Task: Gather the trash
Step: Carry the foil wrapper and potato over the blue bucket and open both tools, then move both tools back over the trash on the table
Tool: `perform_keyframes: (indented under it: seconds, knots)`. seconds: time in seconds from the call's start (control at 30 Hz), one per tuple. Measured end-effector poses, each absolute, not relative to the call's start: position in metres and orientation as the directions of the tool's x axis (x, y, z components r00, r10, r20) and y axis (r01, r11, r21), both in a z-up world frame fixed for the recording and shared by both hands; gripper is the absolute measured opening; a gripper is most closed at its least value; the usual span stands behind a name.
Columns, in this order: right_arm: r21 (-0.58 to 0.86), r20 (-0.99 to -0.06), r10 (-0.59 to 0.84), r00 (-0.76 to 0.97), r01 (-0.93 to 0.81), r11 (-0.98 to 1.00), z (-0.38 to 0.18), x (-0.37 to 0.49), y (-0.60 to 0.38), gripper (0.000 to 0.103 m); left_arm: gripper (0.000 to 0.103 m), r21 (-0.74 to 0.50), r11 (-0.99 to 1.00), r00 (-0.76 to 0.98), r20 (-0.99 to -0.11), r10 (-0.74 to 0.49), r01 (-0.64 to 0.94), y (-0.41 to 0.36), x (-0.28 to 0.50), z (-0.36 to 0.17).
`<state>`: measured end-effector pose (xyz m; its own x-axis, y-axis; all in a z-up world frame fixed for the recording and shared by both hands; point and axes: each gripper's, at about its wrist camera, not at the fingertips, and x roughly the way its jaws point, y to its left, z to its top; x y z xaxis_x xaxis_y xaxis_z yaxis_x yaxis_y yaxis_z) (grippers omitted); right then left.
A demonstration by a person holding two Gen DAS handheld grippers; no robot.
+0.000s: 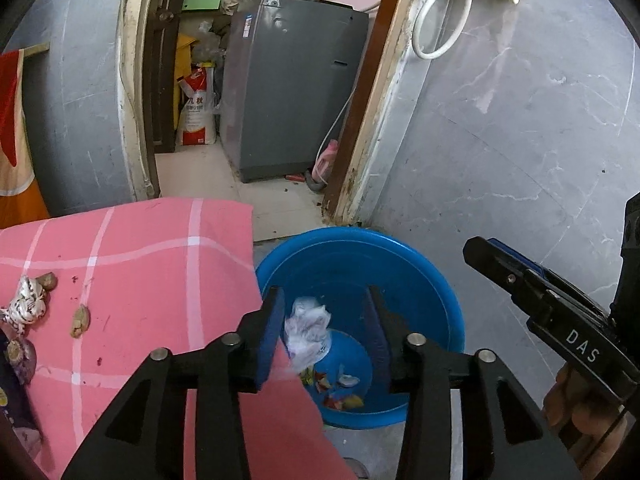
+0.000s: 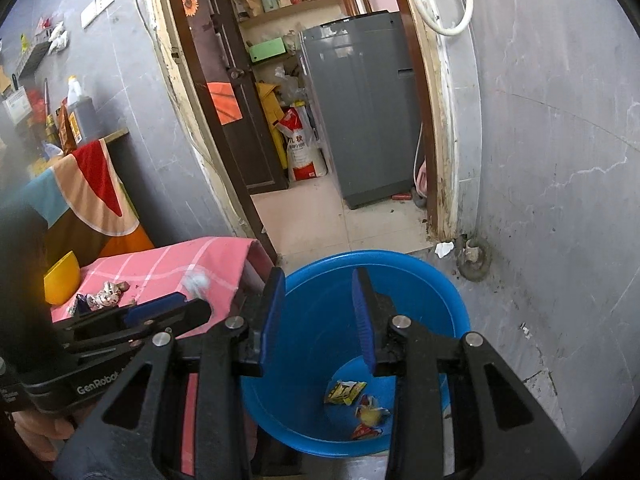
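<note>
Far left on the pink cloth [image 1: 160, 264]: a crumpled wrapper [image 1: 26, 300] and nut shells [image 1: 80, 320], not yet collected. Next to the right, at the cloth's edge: left gripper [image 1: 325, 294], jaws spread wide, gripping nothing firmly. Between its pads, a white tissue [image 1: 308, 328], over the near-left part of the blue basin [image 1: 420, 280]. Seemingly loose and dropping, judging by the blurred white puff [image 2: 196, 282] in the right wrist view. Further right, above the basin's middle: right gripper [image 2: 320, 320], also open and empty. Down in the basin bottom, a few coloured packets [image 2: 344, 392]. On the floor beyond the rim, by the door frame, a white scrap [image 2: 444, 249].

Possible trouble:
- Tissue snagging on the overhanging cloth or landing outside the rim, being so close to the basin's left side.
- Knocking the two grippers together, both crowded over one basin.
- Sweeping shells off the cloth onto the floor with a careless reach back to the left.
- Overlooking the floor scrap, far from the table.

Readable writing:
- "GenRobot" in white on the left gripper's body [image 2: 98, 388].
- "DAS" on the right gripper's body [image 1: 582, 346].
- Chinese print on the red-and-white sack [image 1: 196, 100] in the far room, too small to read.
</note>
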<state>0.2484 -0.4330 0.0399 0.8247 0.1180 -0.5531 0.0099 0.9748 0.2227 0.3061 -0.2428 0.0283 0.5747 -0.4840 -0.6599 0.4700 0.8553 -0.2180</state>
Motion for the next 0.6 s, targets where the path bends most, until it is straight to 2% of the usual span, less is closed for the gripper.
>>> perform_keyframes:
  seconds: [0.1,0.27,0.4,0.53,0.6]
  knots:
    - [0.218,-0.544,0.116,0.831,0.006,0.976,0.042,0.248,-0.430,0.044,0.042,-0.222,0.857,0.584,-0.651,-0.485,0.464,-0.237,0.303,0.032]
    - [0.209,-0.503,0.103,0.858,0.005,0.978,0.050,0.244,-0.425,0.056,0.050,-0.235,0.865,0.624,-0.612,-0.486,0.443,-0.220,0.297,0.044]
    - [0.182,-0.445,0.082,0.892,0.000,0.983,0.060,0.237,-0.415,0.071,0.063,-0.222,0.886,0.696,-0.553,-0.458,0.406,-0.199,0.285,0.057]
    - [0.142,-0.358,0.057,0.932,-0.006,0.990,0.072,0.225,-0.401,0.088,0.081,-0.223,0.905,0.767,-0.479,-0.426,0.363,-0.174,0.273,0.071]
    - [0.130,-0.318,0.053,0.947,-0.012,0.991,0.077,0.220,-0.395,0.093,0.086,-0.220,0.913,0.798,-0.445,-0.407,0.343,-0.163,0.267,0.077]
